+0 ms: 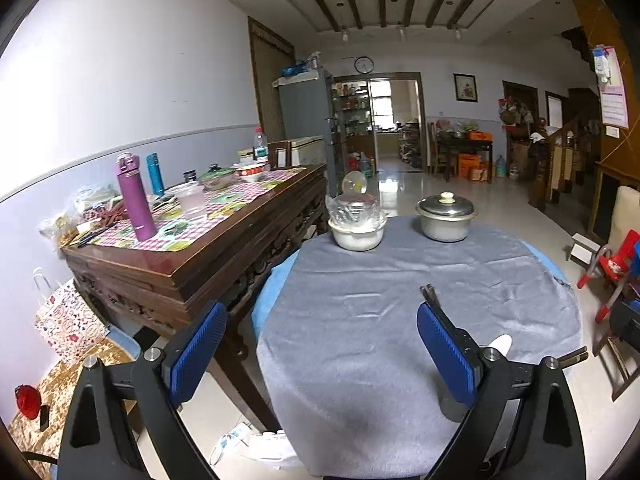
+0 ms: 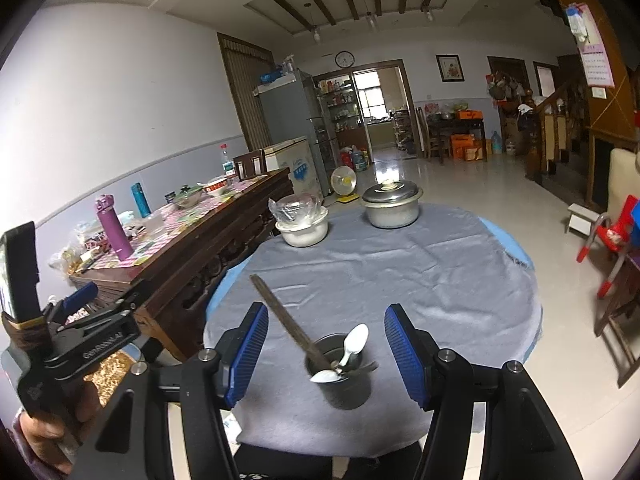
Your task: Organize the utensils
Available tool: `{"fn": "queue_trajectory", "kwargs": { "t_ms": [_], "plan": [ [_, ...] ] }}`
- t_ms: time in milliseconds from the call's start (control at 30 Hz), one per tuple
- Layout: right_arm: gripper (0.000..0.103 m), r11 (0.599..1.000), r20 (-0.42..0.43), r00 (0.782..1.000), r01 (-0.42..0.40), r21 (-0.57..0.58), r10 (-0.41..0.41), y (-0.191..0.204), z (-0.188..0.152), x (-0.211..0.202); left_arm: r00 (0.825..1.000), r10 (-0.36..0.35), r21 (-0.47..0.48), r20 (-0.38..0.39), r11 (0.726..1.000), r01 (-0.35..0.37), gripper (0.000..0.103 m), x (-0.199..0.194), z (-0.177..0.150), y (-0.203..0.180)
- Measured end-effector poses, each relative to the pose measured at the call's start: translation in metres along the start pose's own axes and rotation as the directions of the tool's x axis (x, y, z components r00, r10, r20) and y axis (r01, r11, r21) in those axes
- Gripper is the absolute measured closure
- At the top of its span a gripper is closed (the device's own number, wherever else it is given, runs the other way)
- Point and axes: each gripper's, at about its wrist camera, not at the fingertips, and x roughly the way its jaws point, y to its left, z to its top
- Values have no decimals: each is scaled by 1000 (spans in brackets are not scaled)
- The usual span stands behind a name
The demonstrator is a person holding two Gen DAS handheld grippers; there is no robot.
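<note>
Grey cup (image 2: 345, 376) with spoons (image 2: 354, 346) and chopsticks (image 2: 286, 318) at 6 o'clock; right gripper (image 2: 326, 356) spread around it, left gripper (image 1: 320, 354) spread, empty.

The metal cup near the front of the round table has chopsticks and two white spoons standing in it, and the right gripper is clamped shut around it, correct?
Not quite. The right gripper is open, not clamped: in the right wrist view its blue pads stand apart on either side of the metal cup without touching it. The rest holds: chopsticks and two white spoons are in the cup on the round table.
</note>
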Motion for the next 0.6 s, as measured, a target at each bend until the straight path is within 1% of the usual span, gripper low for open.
{"fn": "queue_trajectory", "kwargs": {
  "t_ms": [133, 233, 333, 467, 600],
  "plan": [
    [38, 1000, -9, 1000, -2, 6, 2, 7, -13, 0, 1000, 15, 7, -6, 1000, -15, 6, -1, -4, 3],
    [37, 1000, -25, 1000, 10, 7, -10, 9, -26, 2, 1000, 9, -9, -17, 1000, -9, 6, -4, -8, 6],
    [37, 999, -30, 999, 20, 34, -19, 8, -41, 5, 1000, 16, 1, -26, 1000, -16, 6, -5, -13, 6],
    [37, 997, -35, 997, 68, 35, -67, 6, -49, 7, 999, 7, 1, -48, 1000, -7, 6, -3, -19, 6],
    [37, 995, -31, 996, 89, 54, -87, 0, -48, 6, 998, 10, 8, -57, 1000, -9, 6, -3, -24, 6]
  ]
}}
